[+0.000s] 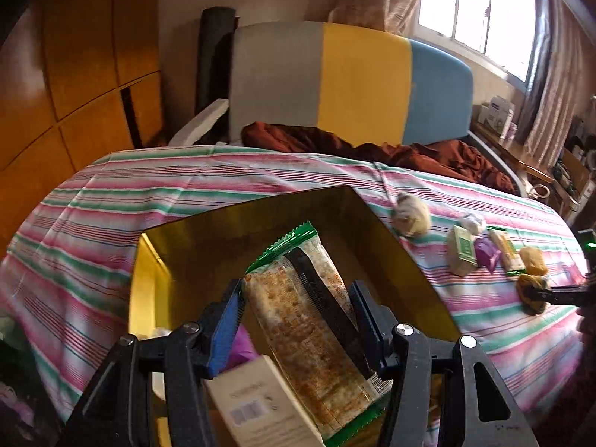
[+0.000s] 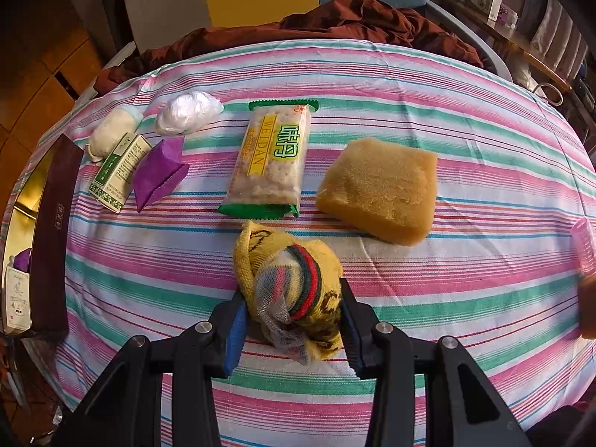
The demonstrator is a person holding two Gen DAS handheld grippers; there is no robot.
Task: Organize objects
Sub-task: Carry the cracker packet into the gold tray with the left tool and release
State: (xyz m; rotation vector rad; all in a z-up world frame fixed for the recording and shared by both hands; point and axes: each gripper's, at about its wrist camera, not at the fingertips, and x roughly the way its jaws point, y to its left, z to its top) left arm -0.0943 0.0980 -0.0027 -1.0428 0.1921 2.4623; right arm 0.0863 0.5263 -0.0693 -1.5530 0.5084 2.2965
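My left gripper (image 1: 296, 307) is shut on a green-edged cracker packet (image 1: 309, 320) and holds it over the open gold-lined box (image 1: 208, 231), which holds a white carton (image 1: 257, 406) and something purple. My right gripper (image 2: 292, 316) is shut on a rolled yellow sock ball (image 2: 294, 287) resting on the striped bedsheet (image 2: 447, 279); it also shows in the left wrist view (image 1: 530, 294). Ahead of it lie a second cracker packet (image 2: 272, 160), a yellow sponge (image 2: 380, 190), a purple pouch (image 2: 160, 173), a green-white carton (image 2: 121, 171), a white sock roll (image 2: 111, 132) and a crumpled white bag (image 2: 188, 111).
The box's dark outer wall (image 2: 52, 231) stands at the left edge of the bed. A maroon blanket (image 2: 335, 18) lies bunched at the headboard (image 1: 320, 78). A pink object (image 2: 585, 249) sits at the right edge. A wooden wardrobe (image 1: 67, 74) is on the left.
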